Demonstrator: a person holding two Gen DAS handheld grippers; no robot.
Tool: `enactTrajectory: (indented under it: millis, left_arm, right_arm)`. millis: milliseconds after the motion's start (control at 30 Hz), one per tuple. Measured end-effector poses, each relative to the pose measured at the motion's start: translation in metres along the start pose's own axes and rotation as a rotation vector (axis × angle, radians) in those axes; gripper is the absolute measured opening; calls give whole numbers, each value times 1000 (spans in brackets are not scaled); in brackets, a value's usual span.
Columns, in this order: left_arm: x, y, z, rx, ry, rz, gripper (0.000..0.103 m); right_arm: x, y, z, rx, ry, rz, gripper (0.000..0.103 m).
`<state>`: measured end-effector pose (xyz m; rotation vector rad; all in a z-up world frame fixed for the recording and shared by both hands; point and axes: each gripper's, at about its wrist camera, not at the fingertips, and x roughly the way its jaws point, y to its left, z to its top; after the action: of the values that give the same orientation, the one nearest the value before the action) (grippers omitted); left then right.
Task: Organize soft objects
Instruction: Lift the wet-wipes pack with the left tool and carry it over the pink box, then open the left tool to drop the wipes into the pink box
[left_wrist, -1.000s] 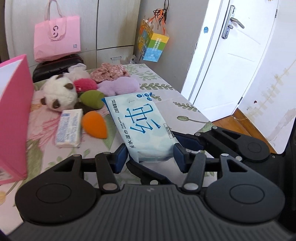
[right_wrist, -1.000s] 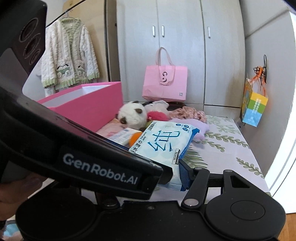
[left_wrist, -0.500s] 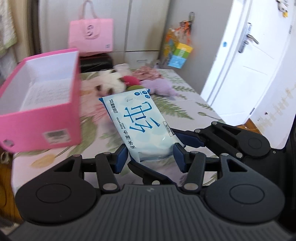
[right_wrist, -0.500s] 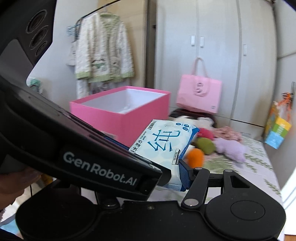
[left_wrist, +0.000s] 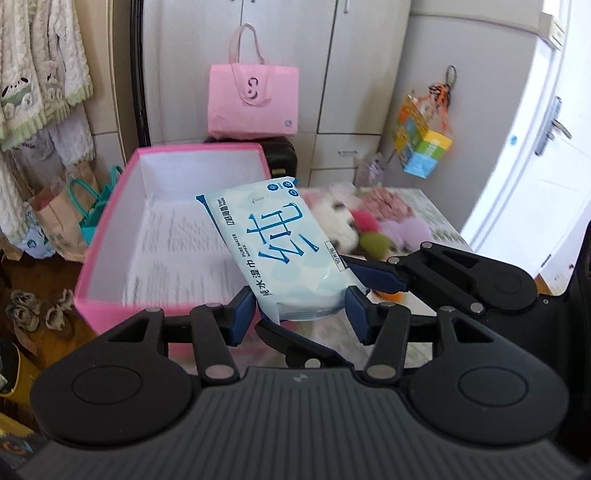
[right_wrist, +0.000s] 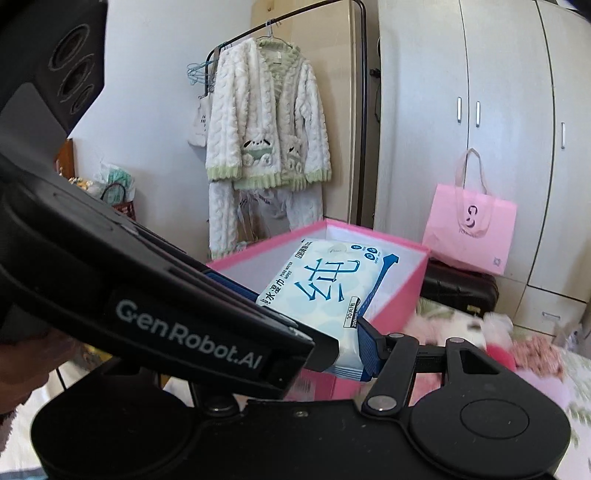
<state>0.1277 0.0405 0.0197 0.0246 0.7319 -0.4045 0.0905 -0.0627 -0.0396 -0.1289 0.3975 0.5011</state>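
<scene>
A pale blue pack of wet wipes hangs in the air, gripped at its near end by both grippers. My left gripper is shut on it from the sides. My right gripper is shut on it too; its left finger is hidden behind the left gripper's body. The pack reaches over the near right corner of an open pink box with a white inside. A blurred heap of plush toys lies on the floral table to the right.
A pink tote bag stands on a black case behind the box. White wardrobe doors fill the back. A fluffy white cardigan hangs on a rail at left. Paper bags and shoes lie on the floor at left.
Both grippers have swung left with the wipes pack, from above the table and toys to the pink box. The box has come nearer to the middle of both views.
</scene>
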Motion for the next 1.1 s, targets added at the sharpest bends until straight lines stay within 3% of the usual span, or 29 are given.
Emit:
enactTrajectory:
  millis: [400,767,900,1033,1100]
  left_arm:
    - [89,44,71,-10,17,40,51]
    - [160,95,95,-188,107,1,51]
    - [175,110,93,-258,138,-14,51]
    - [183,115,92,-308,156,27,56]
    - [181,111,91,-284,153,64,59]
  right_arm:
    - [99,-47,34,62,-6,-17,65]
    - [180,-89,52,119,199,28,66]
    - [198,-87,56,65,262,35,68]
    - [213,-85,57,2,296,27,70]
    - [216,-80,58,-55,311,1,71]
